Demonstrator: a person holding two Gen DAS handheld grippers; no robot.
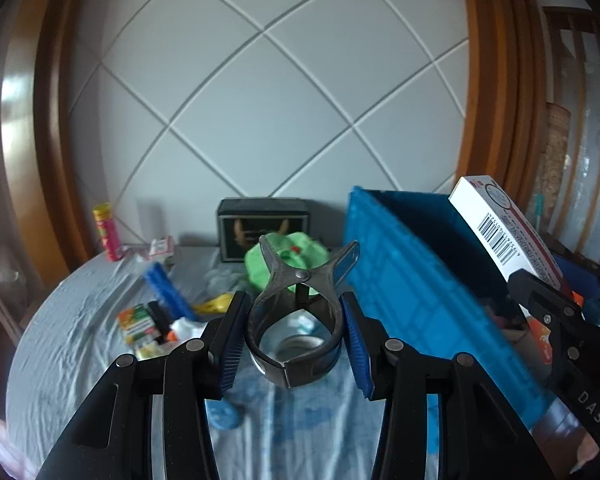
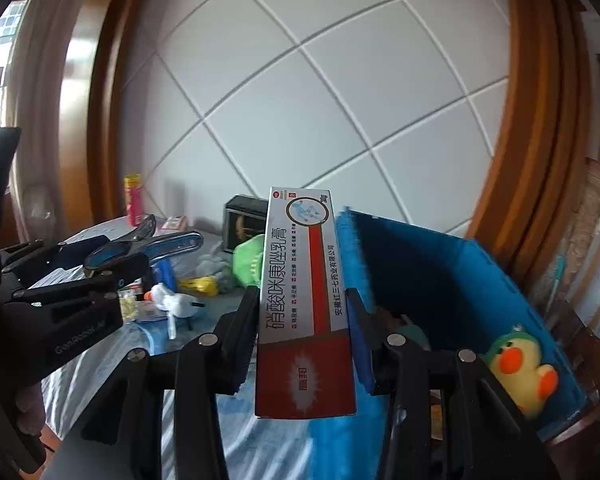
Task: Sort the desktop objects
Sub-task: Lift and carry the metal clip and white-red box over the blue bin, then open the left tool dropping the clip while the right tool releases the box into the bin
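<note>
Left gripper: I read its blue pads pressed on both sides of a dark spring clamp, held off the table.
Clamp: its looped jaw end sits between my fingers, its two handles splay away from the camera in an X; the right wrist view shows it too.
Right gripper: closed on a white-and-red ointment box, gripped at its lower half, standing nearly upright; its barcode side shows in the left view.
Box position: raised above the near left corner of the blue bin.
Bin: open, right of the table; a yellow duck toy lies inside.
Table: pale wrinkled cloth, loose items near the middle, a green soft object, a yellow-pink tube at the far left.
</note>
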